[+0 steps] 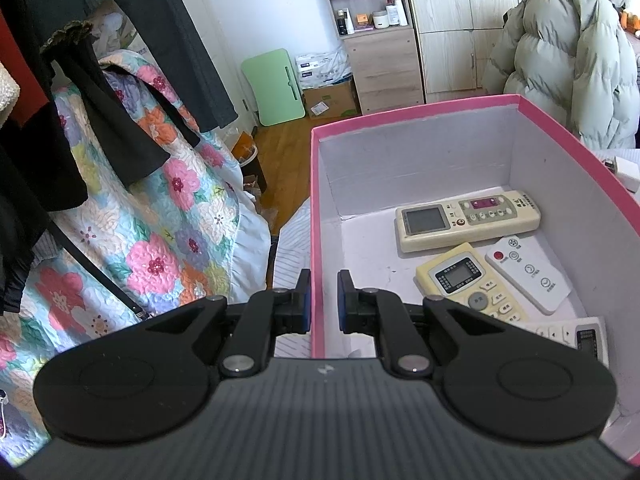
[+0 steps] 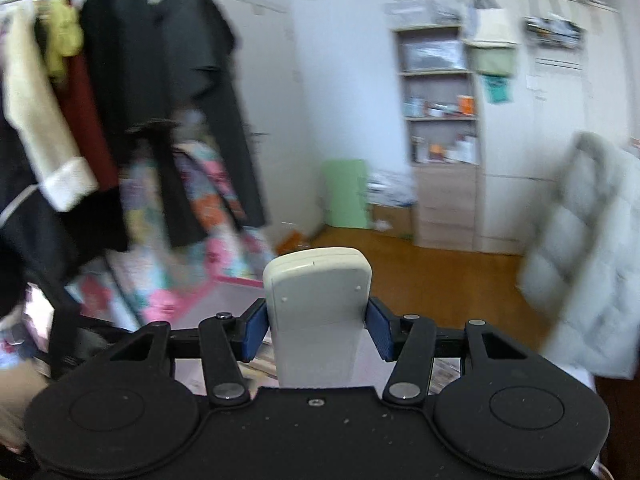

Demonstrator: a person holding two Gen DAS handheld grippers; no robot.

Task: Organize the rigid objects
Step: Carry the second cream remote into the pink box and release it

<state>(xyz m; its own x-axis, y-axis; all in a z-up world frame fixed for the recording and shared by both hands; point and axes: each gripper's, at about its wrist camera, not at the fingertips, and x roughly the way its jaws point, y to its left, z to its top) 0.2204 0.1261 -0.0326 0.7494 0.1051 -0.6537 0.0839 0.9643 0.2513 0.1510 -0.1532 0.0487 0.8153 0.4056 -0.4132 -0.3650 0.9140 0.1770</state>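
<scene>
A pink box with a white inside takes up the right of the left wrist view. My left gripper is shut on its near left wall, one pad on each side. Inside lie a cream remote, a yellowish remote, a slim white remote and part of another white remote. In the blurred right wrist view, my right gripper is shut on a white remote, held back side up in the air. The box's pink rim shows below and to the left of it.
Dark clothes hang on a rail at the left over a floral quilt. A pale puffer jacket sits behind the box on the right. A shelf unit, a green board and wooden floor lie beyond.
</scene>
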